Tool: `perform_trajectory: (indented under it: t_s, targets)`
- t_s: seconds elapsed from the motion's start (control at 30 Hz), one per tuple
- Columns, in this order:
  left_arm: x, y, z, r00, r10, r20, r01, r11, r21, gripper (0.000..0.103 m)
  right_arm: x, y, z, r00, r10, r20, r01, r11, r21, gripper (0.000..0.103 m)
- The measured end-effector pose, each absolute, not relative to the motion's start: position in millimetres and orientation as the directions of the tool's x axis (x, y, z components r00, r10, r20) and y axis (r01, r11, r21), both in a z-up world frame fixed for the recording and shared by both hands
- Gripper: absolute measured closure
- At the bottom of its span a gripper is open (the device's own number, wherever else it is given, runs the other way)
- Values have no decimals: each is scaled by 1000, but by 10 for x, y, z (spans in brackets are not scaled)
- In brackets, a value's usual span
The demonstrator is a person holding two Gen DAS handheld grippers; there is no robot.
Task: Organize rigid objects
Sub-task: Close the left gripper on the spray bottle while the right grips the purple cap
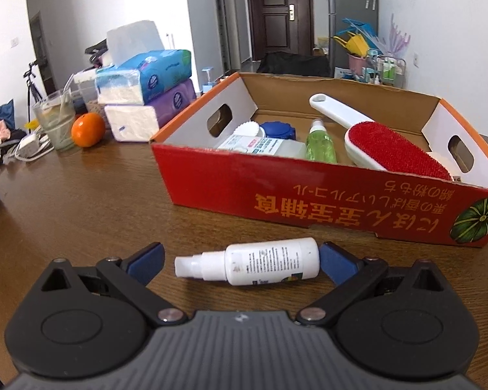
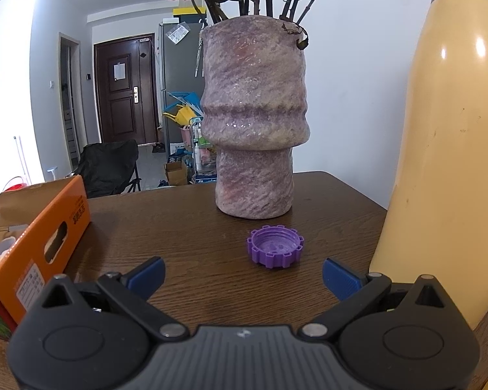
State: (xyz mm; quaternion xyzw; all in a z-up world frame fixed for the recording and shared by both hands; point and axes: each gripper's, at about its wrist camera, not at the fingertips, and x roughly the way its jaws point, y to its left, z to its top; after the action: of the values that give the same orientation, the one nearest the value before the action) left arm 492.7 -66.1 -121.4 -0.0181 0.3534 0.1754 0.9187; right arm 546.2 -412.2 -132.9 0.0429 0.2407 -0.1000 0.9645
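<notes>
Left claw: we see its blue-padded jaws spread wide, low over the brown wooden counter. Between them lies a white spray bottle on its side, nozzle toward the left jaw, base just at the right pad; whether the pad touches it we cannot tell. Its printed label is too small to read.

Beyond the bottle stands a red cardboard box, its near wall bearing orange East Asian characters, upside down from this view, and a green pumpkin picture at the right corner. Inside we note a red lint brush with a white handle, a green bottle, a blue lid and a white labelled container. Left of the box, stacked tissue packs, an orange and a glass cup.

Right claw: jaws likewise spread, holding nothing. Just ahead, right of centre, a purple ribbed cap rests open side up on the counter. Behind it a mottled purple vase holds stems; a tall yellow vessel stands at the right; the box's orange end wall shows at the left.
</notes>
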Motion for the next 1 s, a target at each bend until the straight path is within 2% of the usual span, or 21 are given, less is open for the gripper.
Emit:
perform_trajectory:
  t_s: [0.53, 0.6, 0.9, 1.0]
  targets:
    - [5002, -601, -1313, 663, 301, -685, -353, 933, 68, 0, 5492, -4109, -1359, 860, -173, -481, 211, 977, 26, 0]
    - [5011, -576, -1324, 662, 290, -691, -352, 934, 55, 4, 5514, -4118, -1365, 857, -179, -484, 214, 977, 18, 0]
    - [5015, -569, -1328, 676, 264, -688, -332, 943, 36, 5, 5727, -4245, -1407, 835, -224, -503, 268, 963, 16, 0]
    - [5016, -561, -1326, 675, 266, -688, -335, 942, 35, 5, 5843, -4294, -1434, 824, -226, -520, 279, 960, 24, 4]
